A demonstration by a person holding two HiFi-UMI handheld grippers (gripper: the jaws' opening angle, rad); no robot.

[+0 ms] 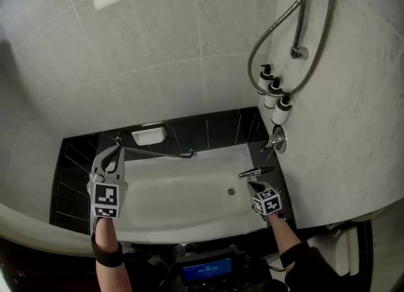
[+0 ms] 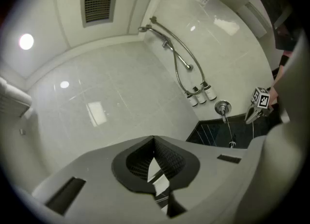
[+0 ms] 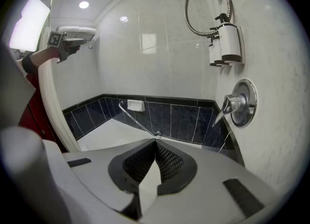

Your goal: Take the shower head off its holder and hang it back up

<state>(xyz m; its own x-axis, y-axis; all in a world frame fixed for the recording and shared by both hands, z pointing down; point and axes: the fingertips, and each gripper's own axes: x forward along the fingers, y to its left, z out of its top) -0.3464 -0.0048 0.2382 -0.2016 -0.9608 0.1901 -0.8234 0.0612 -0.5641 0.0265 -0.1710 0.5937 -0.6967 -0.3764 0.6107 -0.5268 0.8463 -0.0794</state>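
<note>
Chrome hose (image 1: 276,27) is looping down the wall way above the right tool (image 1: 254,188). The shower head (image 2: 147,27) looks like it's sitting at the upper end of the slide rail (image 2: 170,47), though it's too small for me to be sure. So it's hanging high up and well ahead of both tools, nowhere near being grabbed.

Both are hovering low over the tub (image 1: 189,186) rim. The left tool (image 1: 109,161) is pinched fully closed on nothing, and the right one is closed and empty too.

I'm worrying about a few things:
- that slick handle sliding out of the pads and dropping into the tub
- the tool catching the hose instead of the handle
- the right tool bumping the faucet lever (image 1: 276,140) just above it while reaching up, since that's sitting right on its way
- the hose swinging into the pump bottles (image 1: 273,93)
</note>
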